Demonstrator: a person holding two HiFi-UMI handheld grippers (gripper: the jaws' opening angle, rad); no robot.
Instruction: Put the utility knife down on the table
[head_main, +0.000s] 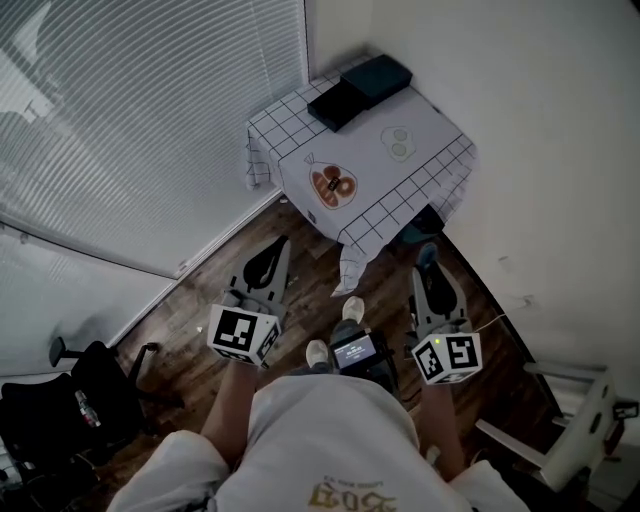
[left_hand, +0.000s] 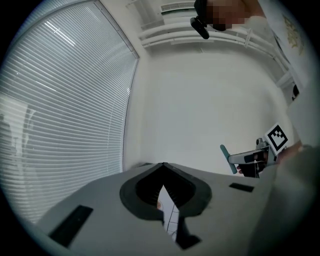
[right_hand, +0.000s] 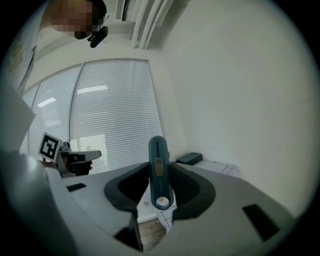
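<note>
The teal utility knife (right_hand: 158, 170) stands upright between the jaws of my right gripper (right_hand: 159, 197), which is shut on it; its yellow slider faces the camera. In the head view the knife's end (head_main: 427, 253) pokes out ahead of the right gripper (head_main: 430, 272), held above the wooden floor short of the table (head_main: 425, 178). The table, under a white grid cloth, stands in the corner ahead. My left gripper (head_main: 267, 258) is held level on the other side, its jaws shut with nothing in them (left_hand: 162, 172). The left gripper view also catches the knife (left_hand: 225, 153).
Two black boxes (head_main: 360, 88) lie at the table's far edge, with an orange printed picture (head_main: 333, 186) and a pale green item (head_main: 398, 144) on the cloth. Window blinds (head_main: 150, 120) run along the left. A black chair (head_main: 70, 400) sits lower left, white furniture (head_main: 585, 430) lower right.
</note>
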